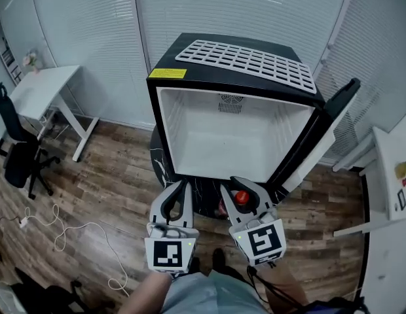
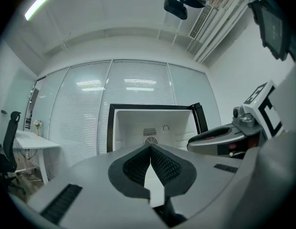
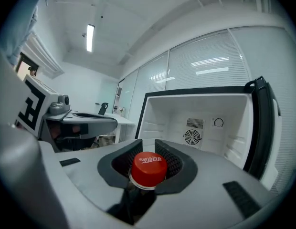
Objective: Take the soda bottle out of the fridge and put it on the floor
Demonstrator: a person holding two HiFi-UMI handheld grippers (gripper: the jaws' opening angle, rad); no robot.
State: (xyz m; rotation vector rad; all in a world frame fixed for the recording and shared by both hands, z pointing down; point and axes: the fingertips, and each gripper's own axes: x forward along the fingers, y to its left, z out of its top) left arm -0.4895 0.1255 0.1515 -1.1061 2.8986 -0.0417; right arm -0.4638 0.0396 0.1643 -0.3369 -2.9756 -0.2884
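The black mini fridge (image 1: 236, 129) stands open on the wood floor with its white inside bare; its door (image 1: 324, 129) is swung to the right. My right gripper (image 1: 241, 187) is just in front of the fridge opening, shut on the neck of the soda bottle (image 1: 241, 199). In the right gripper view the bottle's red cap (image 3: 149, 166) sits between the ribbed pads (image 3: 169, 159), and the bottle's body is hidden below the jaws. My left gripper (image 1: 179, 190) hangs beside it on the left, shut and holding nothing; its pads (image 2: 138, 163) meet at the tip.
A white wire rack (image 1: 249, 61) lies on the fridge top. A white desk (image 1: 42, 90) and a black office chair (image 1: 16, 149) stand at the left, with a white cable (image 1: 65, 231) on the floor. A white table (image 1: 393, 175) is at the right.
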